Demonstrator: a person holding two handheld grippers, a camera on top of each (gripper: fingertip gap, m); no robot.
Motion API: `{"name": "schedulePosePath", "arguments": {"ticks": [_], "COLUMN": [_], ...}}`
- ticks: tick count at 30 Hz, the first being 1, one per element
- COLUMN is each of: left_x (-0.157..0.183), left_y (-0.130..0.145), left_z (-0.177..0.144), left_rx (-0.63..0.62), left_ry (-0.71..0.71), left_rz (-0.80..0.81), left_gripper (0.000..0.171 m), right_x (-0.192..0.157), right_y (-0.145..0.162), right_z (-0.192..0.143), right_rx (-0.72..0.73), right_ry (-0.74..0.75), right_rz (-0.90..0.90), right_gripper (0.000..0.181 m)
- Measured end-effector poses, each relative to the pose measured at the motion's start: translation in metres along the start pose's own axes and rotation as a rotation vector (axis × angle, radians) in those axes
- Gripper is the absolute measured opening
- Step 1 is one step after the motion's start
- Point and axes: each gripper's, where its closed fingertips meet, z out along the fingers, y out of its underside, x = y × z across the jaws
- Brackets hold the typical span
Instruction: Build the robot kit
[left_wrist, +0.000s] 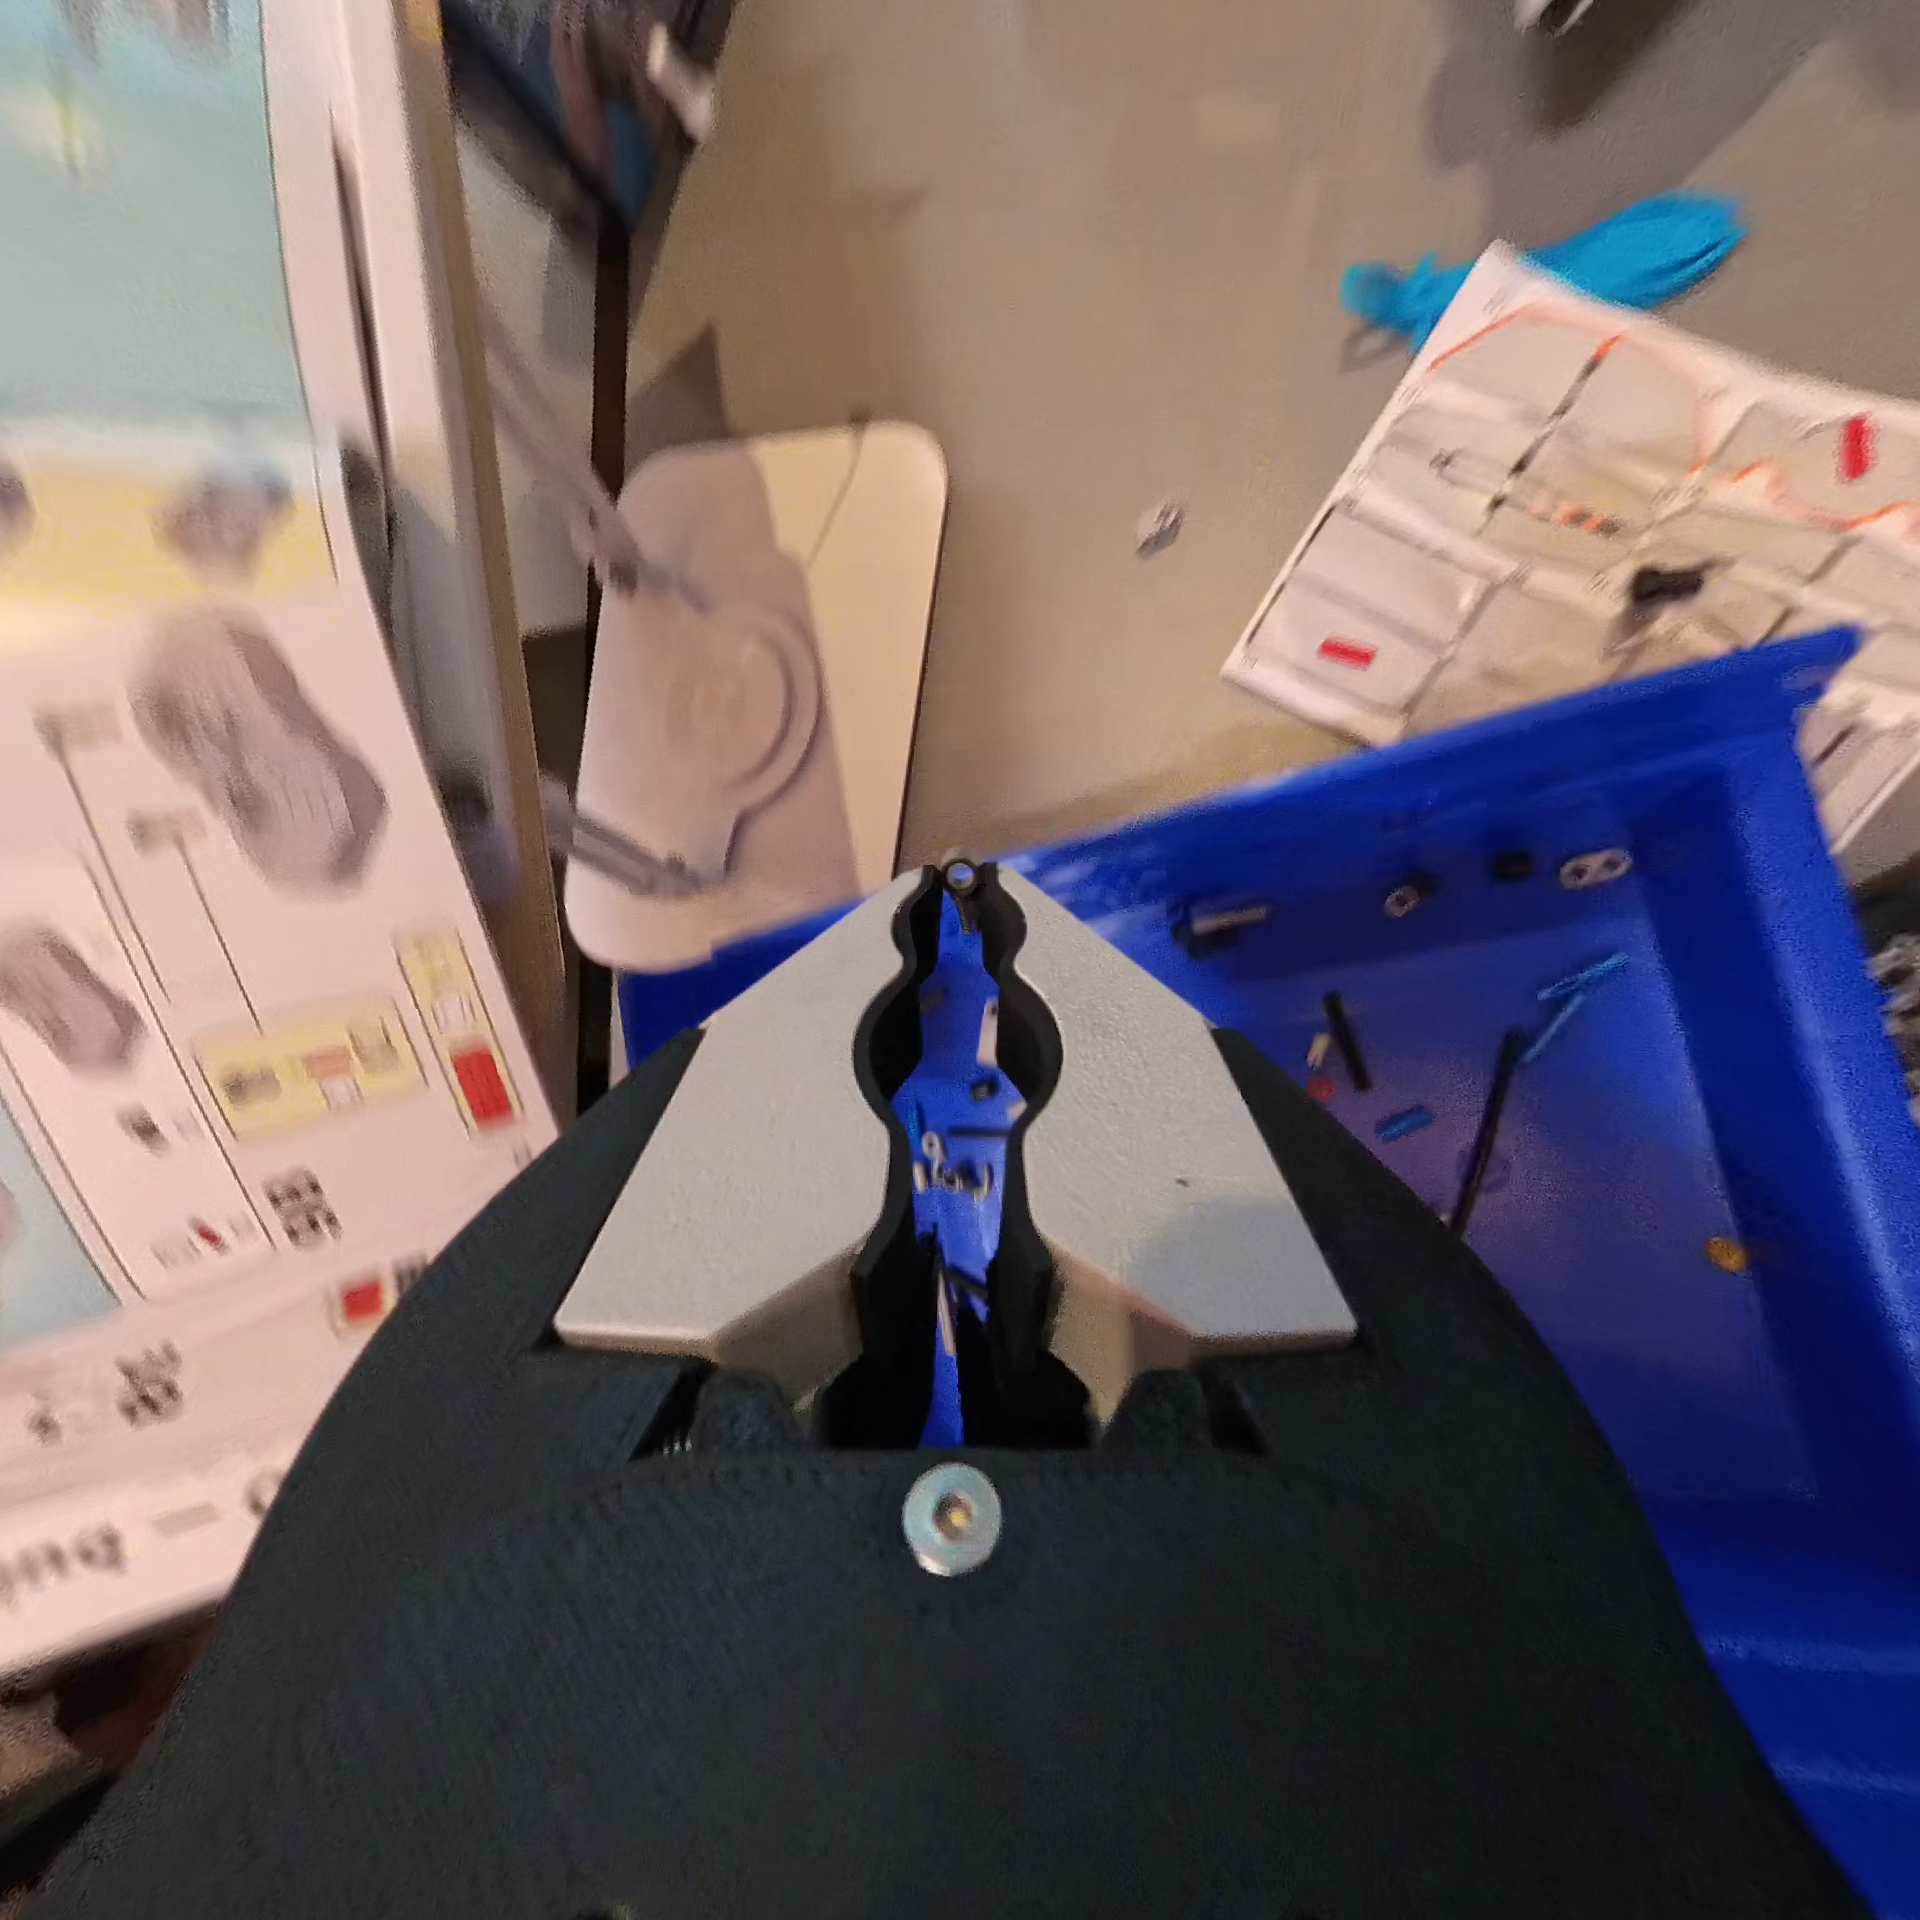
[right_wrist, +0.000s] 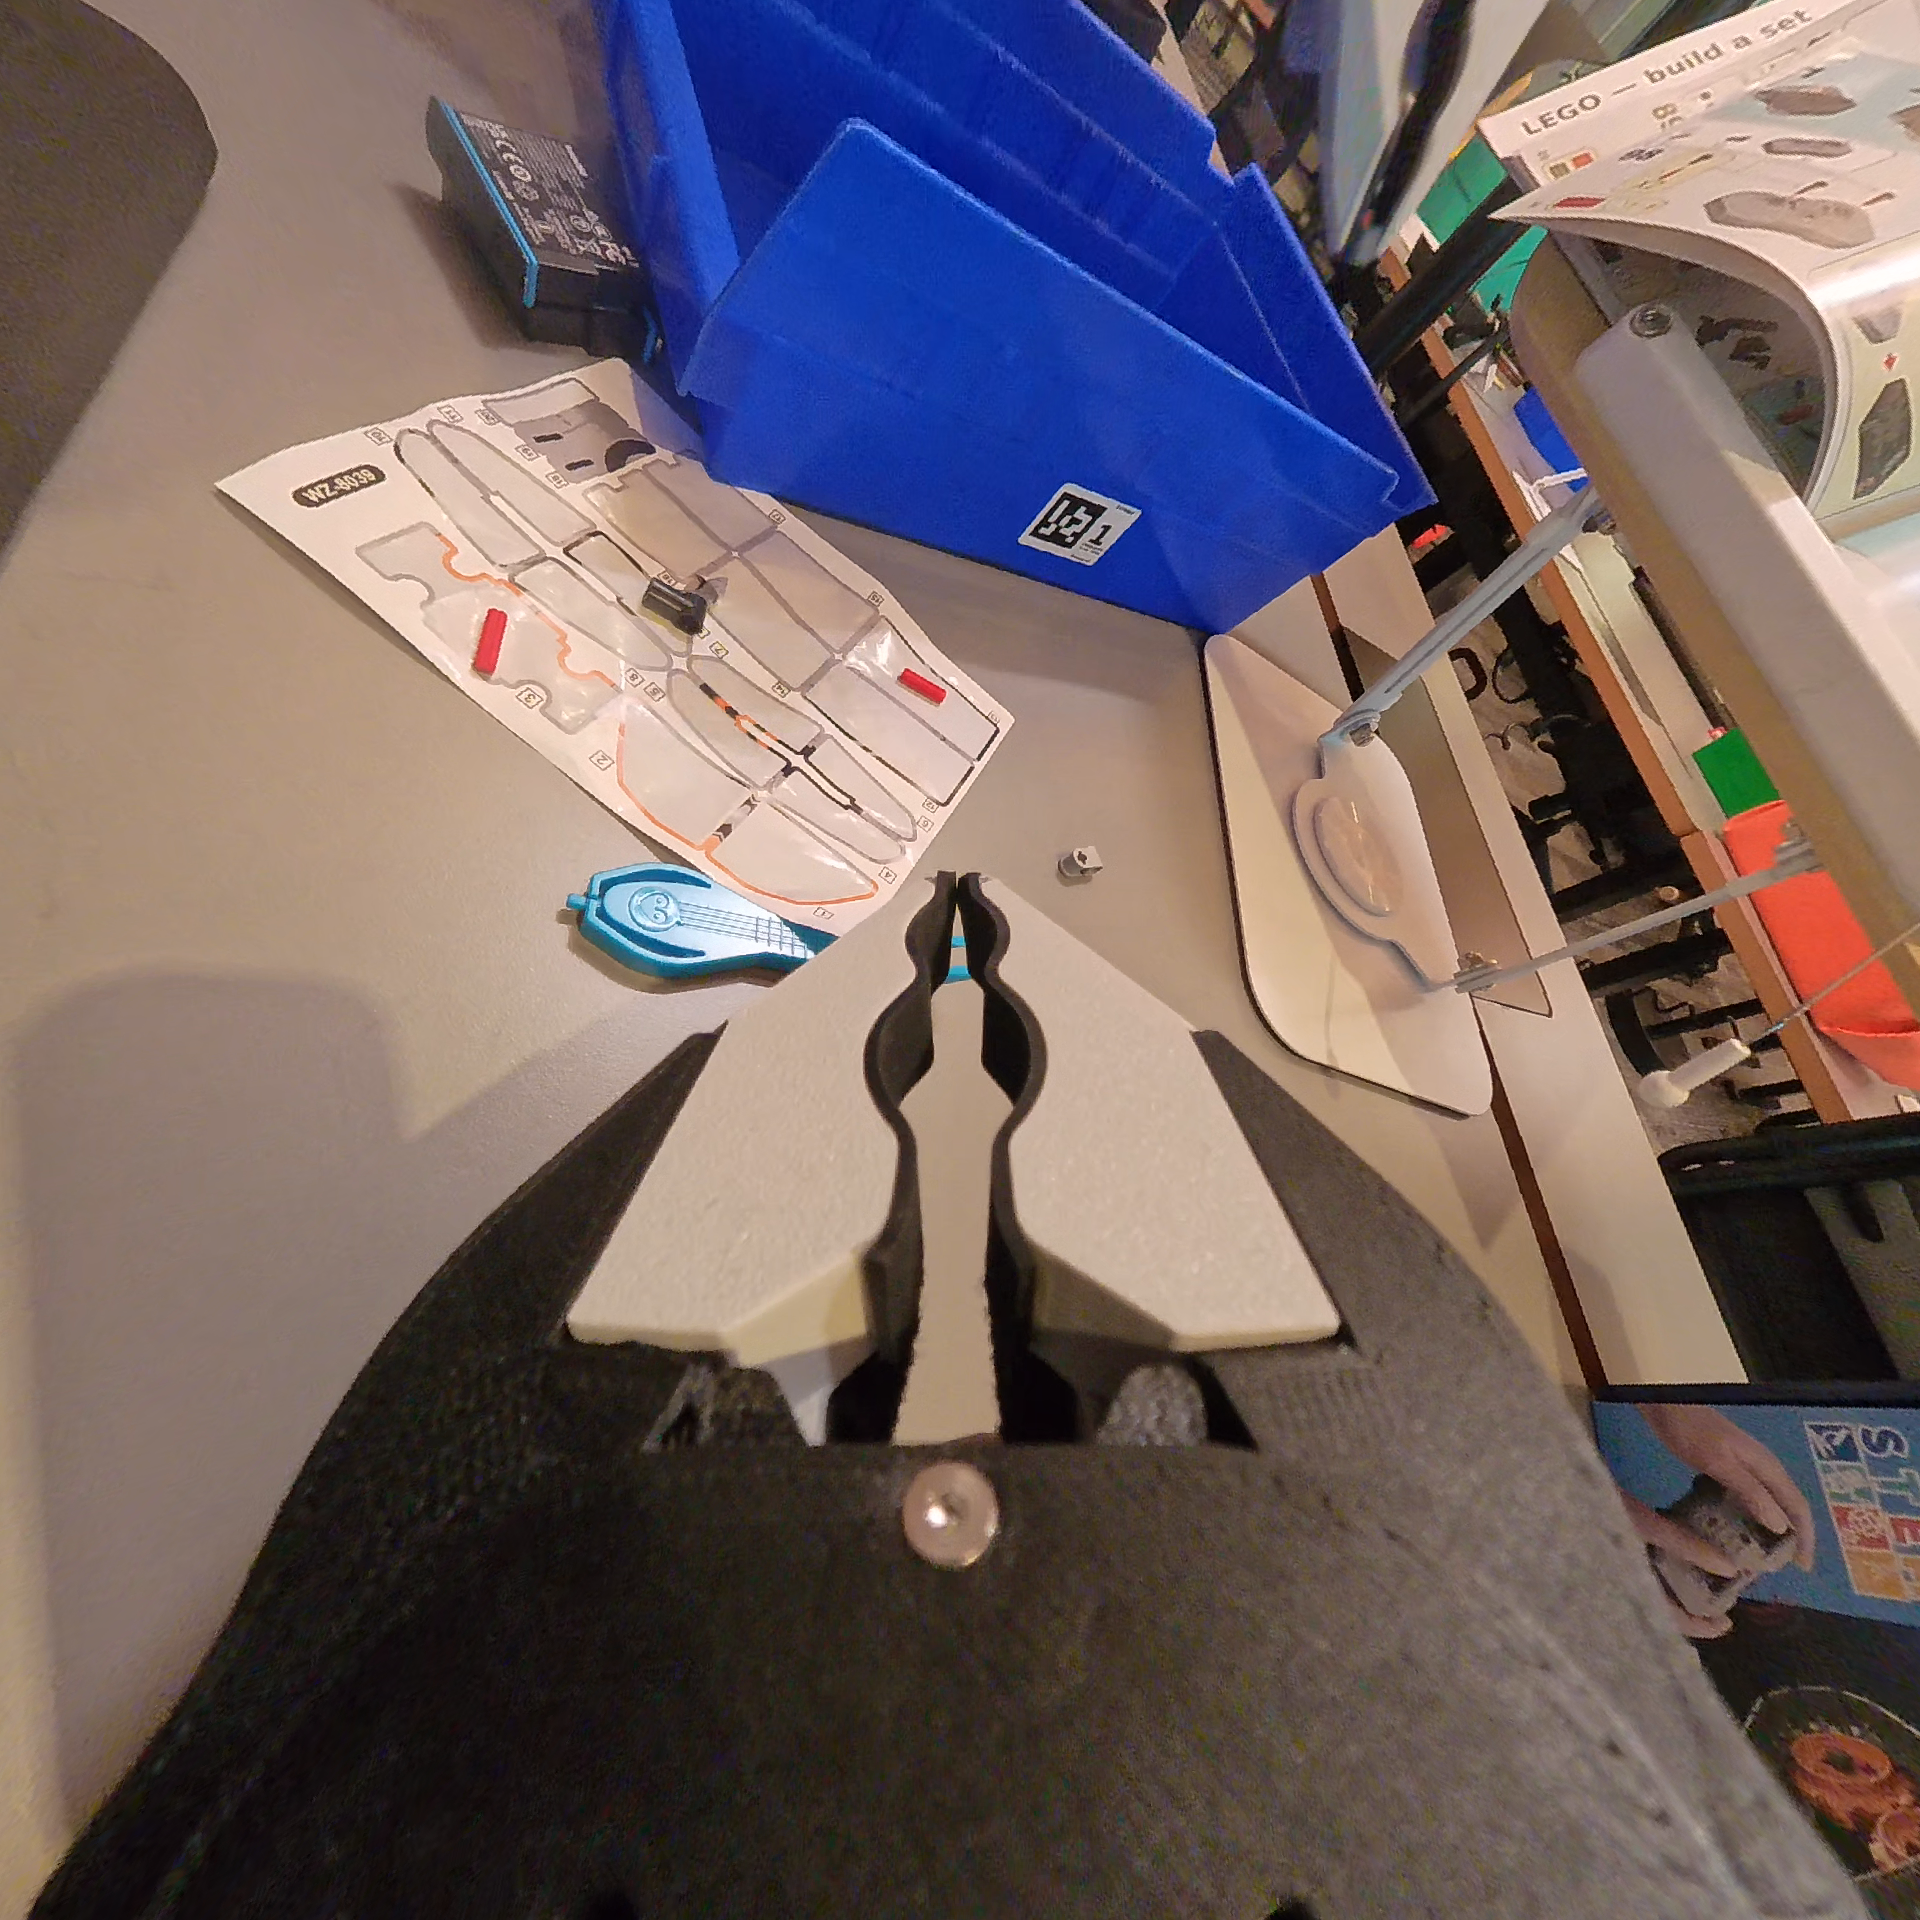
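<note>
Blue bin (left_wrist: 1756, 790) beside sticker sheet (left_wrist: 1538, 499)

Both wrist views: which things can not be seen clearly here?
- Left wrist view: small dark part pinched at the left gripper tips, too small and blurred to identify.
- Left wrist view: instruction booklet, motion-blurred.
- Right wrist view: teal tool, one end hidden behind the right gripper.

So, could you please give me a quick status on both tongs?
Left tongs shut on small dark pin, above blue bin. Right tongs shut, empty, over teal separator tool.
</note>
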Motion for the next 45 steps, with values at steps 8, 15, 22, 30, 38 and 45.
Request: {"name": "schedulePosePath", "arguments": {"ticks": [8,15,22,30,38,45], "left_x": [0.061,0.112,0.118,0.067,0.057,0.079], "left_y": [-0.072,-0.056,-0.055,-0.064,0.045,0.141], "left_z": [0.07,0.117,0.128,0.069,-0.033,-0.004], "left_rx": [-0.131,-0.294,-0.264,-0.14,-0.396,-0.675], "left_ry": [0.325,0.604,0.632,0.421,0.34,0.381], "left_rz": [0.245,0.283,0.24,0.13,-0.064,-0.036], "left_gripper": [0.006,0.006,0.013,0.022,0.024,0.02], "right_x": [-0.002,-0.002,-0.002,0.0,0.002,0.0], "right_y": [-0.006,-0.006,-0.004,-0.005,-0.008,-0.01], "right_z": [0.0,-0.003,-0.003,-0.005,-0.007,-0.007], "right_rx": [0.004,0.012,0.011,0.012,0.019,0.018], "right_ry": [0.002,-0.005,-0.007,0.004,0.008,0.008], "right_rz": [-0.018,-0.017,-0.011,-0.018,-0.014,-0.028], "right_gripper": [0.0,0.0,0.0,0.0,0.0,0.0]}}
